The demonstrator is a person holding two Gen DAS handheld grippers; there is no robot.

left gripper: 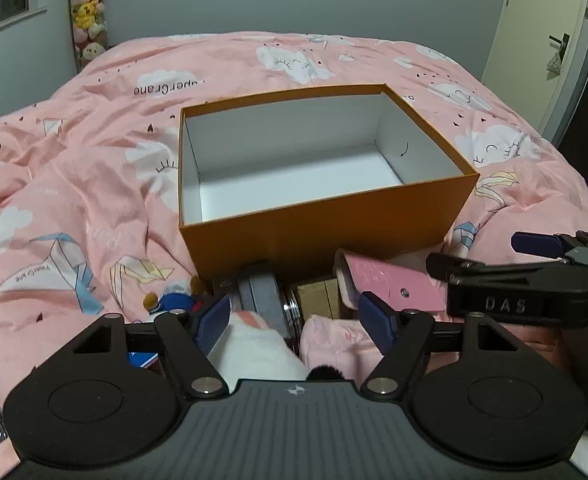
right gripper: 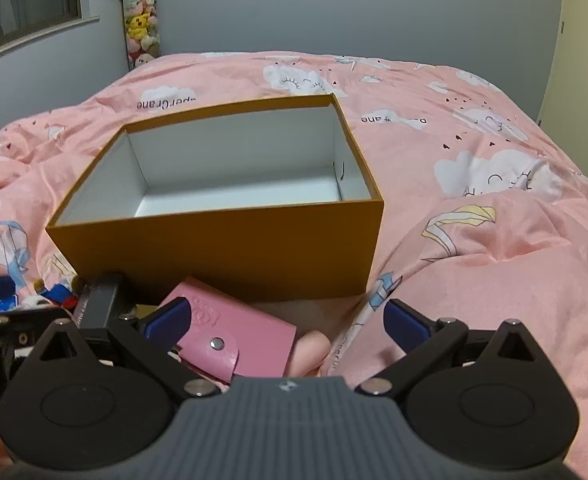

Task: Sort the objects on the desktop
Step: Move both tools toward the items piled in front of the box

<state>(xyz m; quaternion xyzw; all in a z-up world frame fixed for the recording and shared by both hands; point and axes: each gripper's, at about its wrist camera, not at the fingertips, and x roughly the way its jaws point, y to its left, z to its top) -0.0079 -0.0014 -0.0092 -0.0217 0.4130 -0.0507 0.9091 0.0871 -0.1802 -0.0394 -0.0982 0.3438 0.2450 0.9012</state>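
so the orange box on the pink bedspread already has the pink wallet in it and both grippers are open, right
Not quite. The orange box is empty: the right wrist view shows only its bare white inside. The pink wallet lies on the bedspread in front of the box, by the right gripper. The rest holds: the box sits on the pink bedspread, and the left gripper and right gripper are both open.

Both views are dim and evenly lit by soft indoor light with a cool cast, free of glare. The orange box (left gripper: 326, 220) throws a dark shadow over the clutter at its near wall, and its white inside shades grey. Fisheye distortion bows the pink bedspread (right gripper: 494, 240) and darkens the corners; near parts look slightly soft.
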